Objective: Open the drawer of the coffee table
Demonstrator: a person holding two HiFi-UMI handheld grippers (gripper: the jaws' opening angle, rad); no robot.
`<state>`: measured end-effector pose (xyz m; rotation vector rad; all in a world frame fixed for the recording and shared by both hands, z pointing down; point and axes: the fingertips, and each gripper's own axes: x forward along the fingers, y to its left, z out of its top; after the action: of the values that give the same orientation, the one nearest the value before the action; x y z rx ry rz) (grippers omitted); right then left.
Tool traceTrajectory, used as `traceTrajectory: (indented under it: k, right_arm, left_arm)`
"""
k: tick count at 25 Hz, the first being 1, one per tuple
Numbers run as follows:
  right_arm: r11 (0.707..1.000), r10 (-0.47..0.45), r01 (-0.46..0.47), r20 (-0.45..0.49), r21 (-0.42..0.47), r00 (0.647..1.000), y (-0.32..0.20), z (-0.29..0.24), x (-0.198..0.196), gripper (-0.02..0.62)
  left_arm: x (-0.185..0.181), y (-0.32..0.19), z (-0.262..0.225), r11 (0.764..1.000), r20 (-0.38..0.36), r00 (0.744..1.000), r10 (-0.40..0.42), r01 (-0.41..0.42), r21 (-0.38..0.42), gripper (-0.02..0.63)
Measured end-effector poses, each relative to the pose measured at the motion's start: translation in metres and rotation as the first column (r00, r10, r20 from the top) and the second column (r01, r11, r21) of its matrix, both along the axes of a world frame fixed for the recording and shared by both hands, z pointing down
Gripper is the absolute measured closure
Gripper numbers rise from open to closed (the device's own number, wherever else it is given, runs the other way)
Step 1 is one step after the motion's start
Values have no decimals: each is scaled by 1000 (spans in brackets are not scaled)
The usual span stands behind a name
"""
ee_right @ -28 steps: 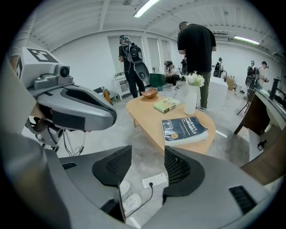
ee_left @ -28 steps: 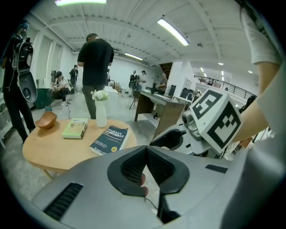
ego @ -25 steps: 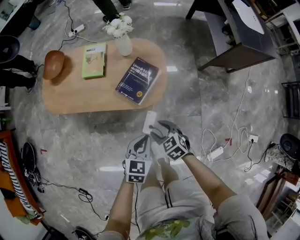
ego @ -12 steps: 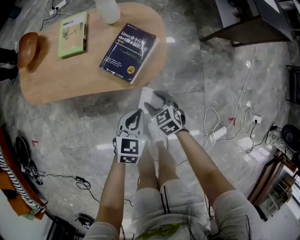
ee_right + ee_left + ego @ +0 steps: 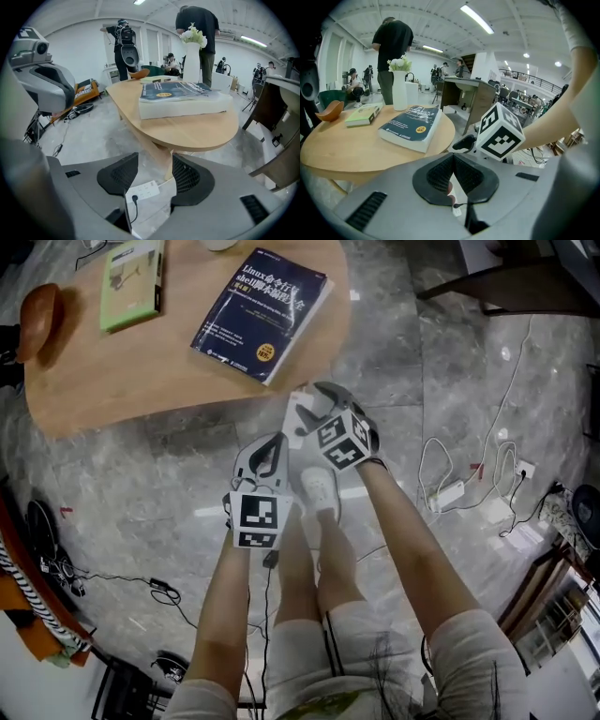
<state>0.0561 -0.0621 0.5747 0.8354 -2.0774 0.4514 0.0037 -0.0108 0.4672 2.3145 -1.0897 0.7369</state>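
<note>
Grey marble floor [image 5: 141,512], dark desk [image 5: 562,273]

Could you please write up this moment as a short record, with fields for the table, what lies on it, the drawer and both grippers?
table: oval wooden coffee table on a grey marble floor
on table: dark blue book, green book, brown bowl, white vase with flowers
drawer: not visible in any view
left gripper: shut, holds nothing, short of the table's edge
right gripper: open, empty, beside the left one, facing the table's underside
on floor: white power strip below the right gripper
</note>
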Motion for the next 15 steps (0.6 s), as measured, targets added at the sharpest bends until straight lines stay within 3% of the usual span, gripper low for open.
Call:
traceTrajectory:
  k: [7,13,15]
  right_arm:
    - [999,-45,45,-45,4,998,-15,36,-1,394]
    - [990,-115,119,-64,72,991,-27,50,-7,396]
    - [988,-123,129,-65,87,990,-31,51,-8,433]
  left_arm:
    - [-11,4,34,1000,3,1000,-16,16,-13,597]
    - [-9,1,51,999,-2,999,-45,45,-25,597]
    - [-7,-1,56,999,2,999,-35,35,-23,597]
